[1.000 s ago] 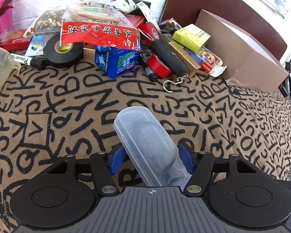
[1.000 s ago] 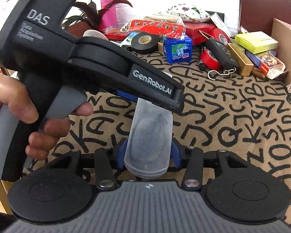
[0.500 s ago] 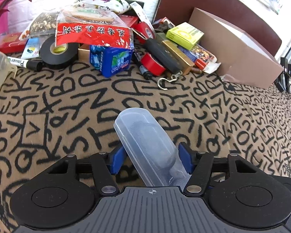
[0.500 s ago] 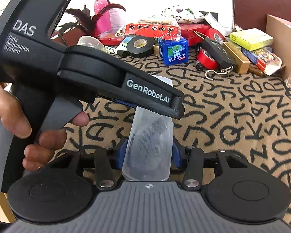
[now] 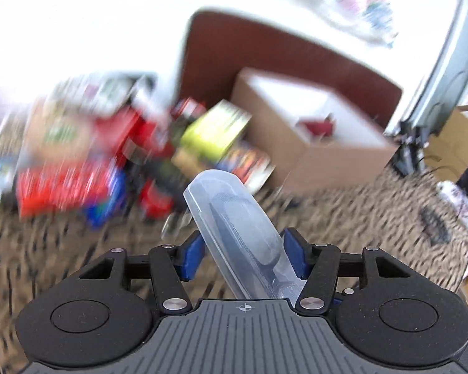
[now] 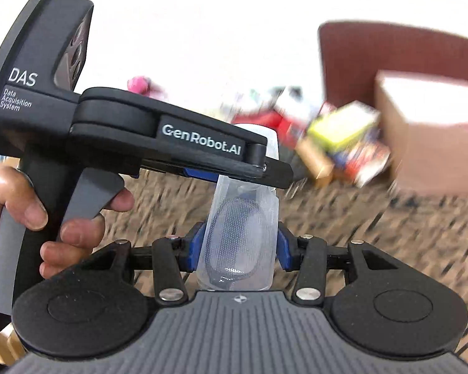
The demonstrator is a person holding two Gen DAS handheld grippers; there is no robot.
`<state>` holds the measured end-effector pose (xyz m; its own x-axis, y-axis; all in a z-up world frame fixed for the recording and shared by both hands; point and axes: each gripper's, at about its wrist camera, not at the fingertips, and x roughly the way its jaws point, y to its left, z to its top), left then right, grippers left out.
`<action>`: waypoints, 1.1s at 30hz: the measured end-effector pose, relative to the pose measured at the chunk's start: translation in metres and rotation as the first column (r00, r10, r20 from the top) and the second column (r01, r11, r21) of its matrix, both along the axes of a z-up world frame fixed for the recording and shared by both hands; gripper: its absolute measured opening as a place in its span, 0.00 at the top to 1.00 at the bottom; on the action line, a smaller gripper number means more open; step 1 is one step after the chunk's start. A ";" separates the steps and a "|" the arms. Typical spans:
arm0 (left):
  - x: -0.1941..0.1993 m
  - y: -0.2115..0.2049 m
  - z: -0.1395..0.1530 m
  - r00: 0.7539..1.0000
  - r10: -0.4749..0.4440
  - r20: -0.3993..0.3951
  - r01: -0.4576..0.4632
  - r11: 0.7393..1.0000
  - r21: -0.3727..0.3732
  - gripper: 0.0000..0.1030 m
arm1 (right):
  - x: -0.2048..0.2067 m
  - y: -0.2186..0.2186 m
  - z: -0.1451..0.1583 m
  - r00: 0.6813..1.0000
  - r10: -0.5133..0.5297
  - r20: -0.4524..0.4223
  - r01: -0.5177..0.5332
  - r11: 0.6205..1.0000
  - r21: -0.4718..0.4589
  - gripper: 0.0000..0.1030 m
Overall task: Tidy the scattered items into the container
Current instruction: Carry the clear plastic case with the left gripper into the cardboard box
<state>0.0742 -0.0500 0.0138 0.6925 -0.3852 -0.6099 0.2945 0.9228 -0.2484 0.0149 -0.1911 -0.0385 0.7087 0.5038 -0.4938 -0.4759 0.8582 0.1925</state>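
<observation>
A clear plastic case (image 5: 240, 227) with a dark object inside is held by both grippers above the letter-patterned cloth. My left gripper (image 5: 243, 252) is shut on one end. My right gripper (image 6: 237, 246) is shut on the other end of the case (image 6: 240, 237). The left gripper's black body (image 6: 171, 143) crosses the right wrist view over the case. The open cardboard box (image 5: 305, 131) stands at the back right, beyond the case; it also shows in the right wrist view (image 6: 430, 143). Both views are motion-blurred.
A blurred pile of scattered items (image 5: 87, 155) lies at the back left, with a yellow-green box (image 5: 215, 131) next to the cardboard box. A dark red chair back (image 5: 265, 53) stands behind the box. Another carton (image 5: 452, 146) sits off the table at far right.
Both grippers have lifted the case and swung it toward the cardboard box, which is now larger and nearer the centre. The grip on the case is unchanged.
</observation>
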 end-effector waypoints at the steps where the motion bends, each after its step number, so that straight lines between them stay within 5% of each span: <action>1: 0.005 -0.009 0.013 1.000 -0.012 0.029 0.012 1.000 0.003 0.44 | 0.004 -0.007 0.010 1.000 -0.011 0.028 0.011 1.000 0.002 0.50; 10: 0.067 -0.096 0.110 0.972 -0.112 0.209 0.109 0.994 0.024 0.44 | 0.067 -0.085 0.092 0.982 -0.103 0.158 0.092 0.993 0.075 0.50; 15: 0.118 -0.135 0.131 0.960 -0.151 0.236 0.152 0.988 0.016 0.44 | 0.112 -0.116 0.114 0.971 -0.134 0.197 0.134 0.991 0.016 0.50; 22: 0.194 -0.174 0.080 0.961 -0.201 0.190 0.196 0.980 0.043 0.43 | 0.185 -0.149 0.077 0.983 -0.174 0.061 0.173 0.985 0.027 0.50; 33: 0.280 -0.173 0.004 0.983 -0.183 0.022 0.182 0.982 0.054 0.43 | 0.269 -0.152 0.014 0.978 -0.153 -0.140 0.160 0.986 0.041 0.50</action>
